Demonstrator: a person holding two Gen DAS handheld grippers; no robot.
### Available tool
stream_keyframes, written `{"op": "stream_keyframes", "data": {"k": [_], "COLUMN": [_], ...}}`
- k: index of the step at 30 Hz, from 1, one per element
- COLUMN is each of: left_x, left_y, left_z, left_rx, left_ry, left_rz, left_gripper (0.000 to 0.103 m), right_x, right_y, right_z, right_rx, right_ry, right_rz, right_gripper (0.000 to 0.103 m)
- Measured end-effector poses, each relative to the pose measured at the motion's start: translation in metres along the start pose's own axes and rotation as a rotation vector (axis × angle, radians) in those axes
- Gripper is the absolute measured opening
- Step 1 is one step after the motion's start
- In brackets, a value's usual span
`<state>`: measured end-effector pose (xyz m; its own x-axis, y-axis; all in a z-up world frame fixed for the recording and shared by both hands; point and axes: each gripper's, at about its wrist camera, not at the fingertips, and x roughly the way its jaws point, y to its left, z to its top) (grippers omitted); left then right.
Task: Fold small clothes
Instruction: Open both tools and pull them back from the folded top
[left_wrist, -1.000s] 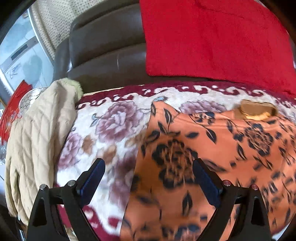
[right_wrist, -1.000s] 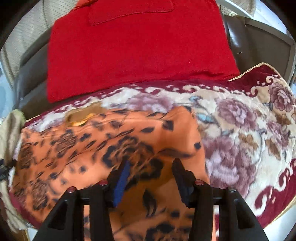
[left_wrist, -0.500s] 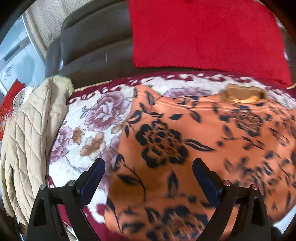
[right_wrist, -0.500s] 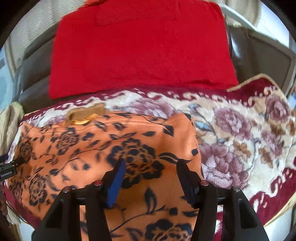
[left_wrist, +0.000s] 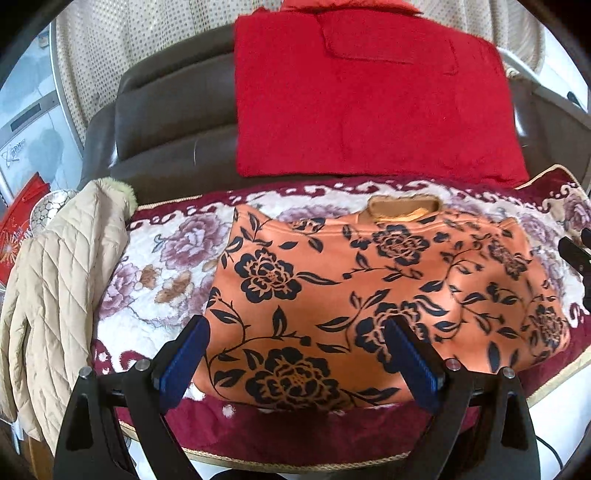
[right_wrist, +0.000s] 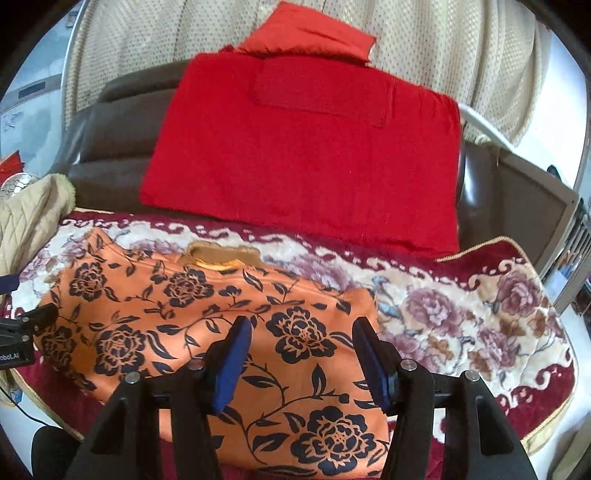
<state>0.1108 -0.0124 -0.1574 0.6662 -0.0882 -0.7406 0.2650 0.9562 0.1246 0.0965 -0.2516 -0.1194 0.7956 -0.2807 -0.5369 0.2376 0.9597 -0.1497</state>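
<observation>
An orange garment with dark blue flowers (left_wrist: 369, 295) lies folded into a flat rectangle on a floral blanket (left_wrist: 166, 258). Its tan collar (left_wrist: 404, 208) shows at the far edge. My left gripper (left_wrist: 295, 354) is open and empty, held above the garment's near left part. In the right wrist view the garment (right_wrist: 184, 314) fills the lower left, and my right gripper (right_wrist: 301, 354) is open and empty above its near right part. The left gripper's tip shows at that view's left edge (right_wrist: 26, 325).
A red cloth (left_wrist: 369, 103) hangs over the dark brown sofa back (left_wrist: 166, 122) behind the blanket. A beige quilted jacket (left_wrist: 59, 280) lies at the blanket's left end. The blanket's maroon border (right_wrist: 517, 398) runs along the near edge.
Both grippers have pulled back and up from the garment, so more of it and the sofa shows. The right gripper's jaws have opened wider. The garment lies flat, released.
</observation>
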Motion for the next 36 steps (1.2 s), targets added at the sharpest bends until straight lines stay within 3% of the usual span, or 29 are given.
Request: {"op": "stream_keyframes", "data": {"k": [14,36], "left_x": [-0.022,0.025], "left_y": [-0.012,-0.029], "left_z": [-0.004,-0.009], "left_rx": [0.030,0.063], "left_ry": [-0.040,0.043], "left_rz": [-0.024,-0.024], "left_gripper": [0.096,0.096], "right_x": [-0.031,0.009], "right_y": [0.012,0.015], "right_z": [0.002,-0.007], "right_rx": [-0.034,-0.038], "right_ry": [-0.055,0.014], "right_rz": [-0.013,-0.012], "right_gripper": [0.061,0.061]}}
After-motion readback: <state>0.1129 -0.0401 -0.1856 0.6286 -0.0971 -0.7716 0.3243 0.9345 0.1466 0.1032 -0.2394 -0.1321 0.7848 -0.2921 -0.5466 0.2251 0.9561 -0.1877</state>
